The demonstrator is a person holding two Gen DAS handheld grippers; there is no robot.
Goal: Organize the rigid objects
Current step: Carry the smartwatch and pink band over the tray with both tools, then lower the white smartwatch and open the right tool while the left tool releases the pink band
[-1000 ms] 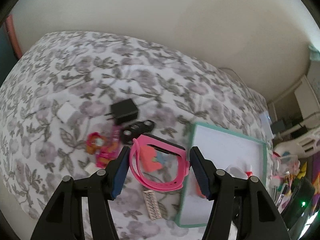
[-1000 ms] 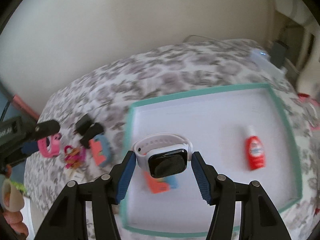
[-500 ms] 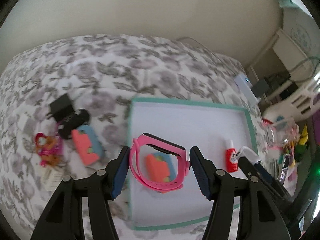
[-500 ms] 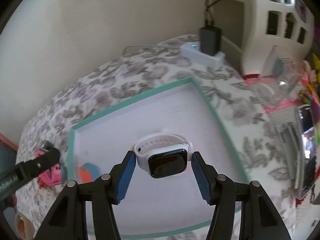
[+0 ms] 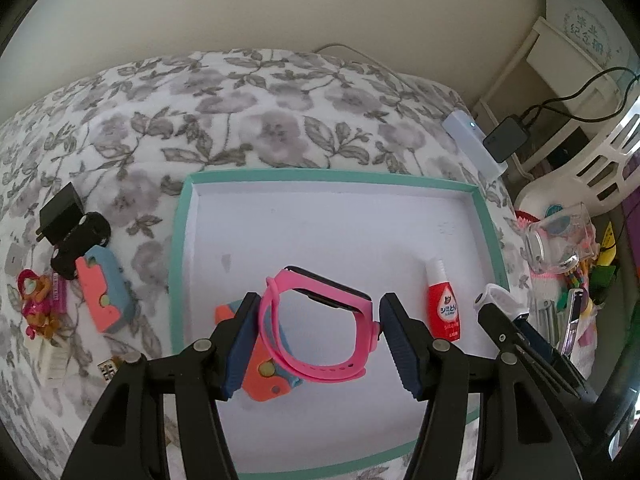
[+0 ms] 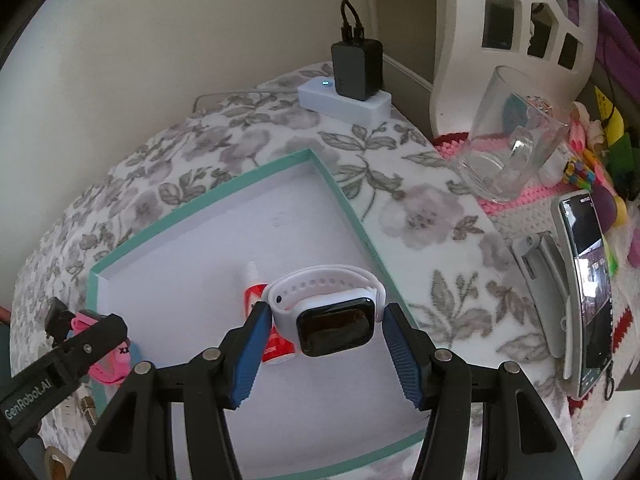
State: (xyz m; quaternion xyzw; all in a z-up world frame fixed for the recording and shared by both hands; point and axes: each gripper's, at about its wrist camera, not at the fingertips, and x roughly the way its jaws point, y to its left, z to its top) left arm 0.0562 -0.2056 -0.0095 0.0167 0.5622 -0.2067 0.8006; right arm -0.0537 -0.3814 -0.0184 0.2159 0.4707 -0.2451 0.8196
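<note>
My left gripper (image 5: 319, 320) is shut on a pink watch (image 5: 328, 376), held by its band above the near part of a white tray with a teal rim (image 5: 180, 240). In the tray lie a red bottle (image 5: 442, 312) and an orange-and-blue block (image 5: 264, 376), partly hidden by the watch. My right gripper (image 6: 328, 320) is shut on a white watch (image 6: 320, 280) with a black screen, hanging over the tray's right side (image 6: 344, 196), just above the red bottle (image 6: 256, 294). Each gripper shows at the edge of the other's view.
On the flowered bedspread left of the tray lie a second orange-and-blue block (image 5: 106, 292), a black toy car (image 5: 80, 244), a black charger (image 5: 60, 212) and a pink figure (image 5: 34, 300). To the right are a power strip (image 6: 344, 98), a glass mug (image 6: 508, 156) and a phone (image 6: 584, 292).
Both grippers have carried their watches to the right, from the clutter side over to the tray, and sunk a little. The grips have not changed.
</note>
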